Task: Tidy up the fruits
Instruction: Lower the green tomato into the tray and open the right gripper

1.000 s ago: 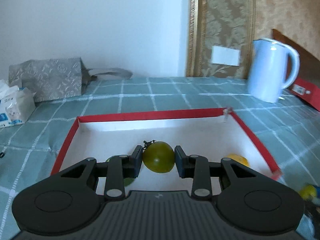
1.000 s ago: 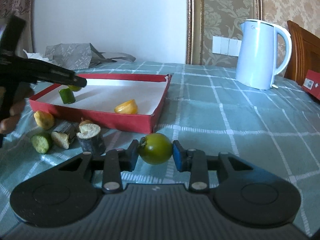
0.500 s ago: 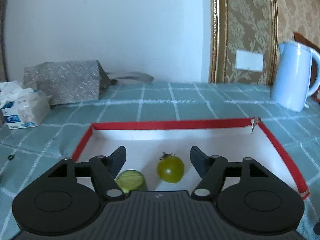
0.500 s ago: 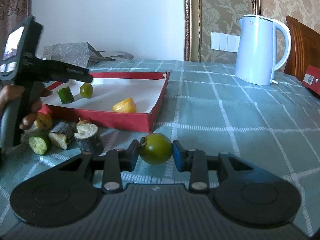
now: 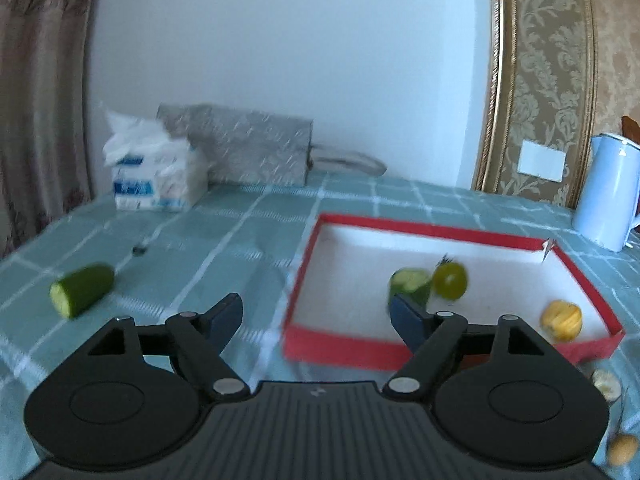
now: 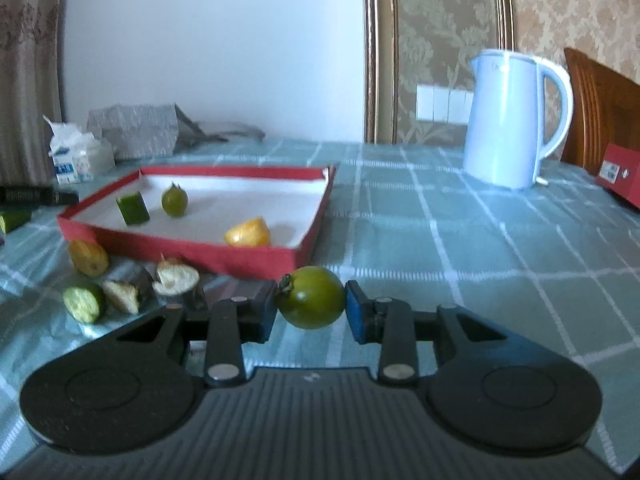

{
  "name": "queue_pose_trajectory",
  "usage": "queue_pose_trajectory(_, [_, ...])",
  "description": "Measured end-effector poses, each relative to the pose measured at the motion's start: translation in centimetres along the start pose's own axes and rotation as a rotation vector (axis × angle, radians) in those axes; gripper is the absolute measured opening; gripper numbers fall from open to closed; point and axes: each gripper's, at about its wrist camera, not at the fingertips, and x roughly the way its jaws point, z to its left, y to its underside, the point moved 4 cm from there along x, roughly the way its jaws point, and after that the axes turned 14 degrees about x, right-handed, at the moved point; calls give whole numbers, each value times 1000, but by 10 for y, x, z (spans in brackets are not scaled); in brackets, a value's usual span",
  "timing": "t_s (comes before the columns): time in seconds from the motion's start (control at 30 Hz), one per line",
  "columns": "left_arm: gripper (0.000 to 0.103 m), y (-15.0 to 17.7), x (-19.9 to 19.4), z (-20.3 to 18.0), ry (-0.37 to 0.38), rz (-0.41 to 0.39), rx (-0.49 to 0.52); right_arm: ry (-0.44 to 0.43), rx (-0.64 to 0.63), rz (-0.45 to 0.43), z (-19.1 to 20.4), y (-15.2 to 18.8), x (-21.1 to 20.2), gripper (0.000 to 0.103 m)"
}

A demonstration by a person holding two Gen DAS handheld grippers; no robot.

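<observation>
On a teal checked tablecloth (image 6: pixel 460 240), a cucumber piece (image 5: pixel 82 290) lies alone at far left, well apart from the red-rimmed tray (image 5: pixel 340 346), with a tissue pack (image 5: pixel 154 174) and a grey patterned bag (image 5: pixel 248 148) behind it by the wall. The left gripper (image 5: pixel 316 314) hangs over the cloth beside the tray's left wall, its jaws spread wide and holding nothing. Inside the white-floored tray stand a cucumber chunk (image 6: pixel 133 208) and a small green tomato (image 6: pixel 175 201) just beside each other, with a yellow fruit piece (image 6: pixel 248 233) nearer the tray's right corner. In front of the tray, on the cloth, sit another yellow piece (image 6: pixel 88 258), a sliced cucumber end (image 6: pixel 84 302) and two dark-skinned, pale-fleshed cut pieces (image 6: pixel 160 286). The right gripper (image 6: pixel 310 308) is closed on a larger green tomato (image 6: pixel 312 302), both pads pressed to its sides, just off the tray's near right corner. A pale blue kettle (image 6: pixel 512 120) stands farther right, with a red box (image 6: pixel 620 174) at the edge.
</observation>
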Motion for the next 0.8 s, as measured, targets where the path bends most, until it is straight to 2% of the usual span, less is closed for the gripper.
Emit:
queue_pose_trajectory(0.13, [81, 6, 5, 9, 40, 35, -52, -1, -16, -31, 7, -9, -6, 34])
queue_pose_trajectory(0.3, [81, 9, 1, 7, 45, 30, -42, -11, -78, -63, 30, -34, -3, 34])
queue_pose_trajectory(0.4, [81, 9, 2, 6, 41, 33, -28, -29, -116, -65, 50, -52, 18, 34])
queue_pose_trajectory(0.53, [81, 9, 3, 6, 33, 41, -18, -40, -158, -19, 78, -69, 62, 34])
queue_pose_trajectory(0.8, [81, 11, 8, 7, 58, 64, -32, -20, -156, 77, 104, -67, 133, 34])
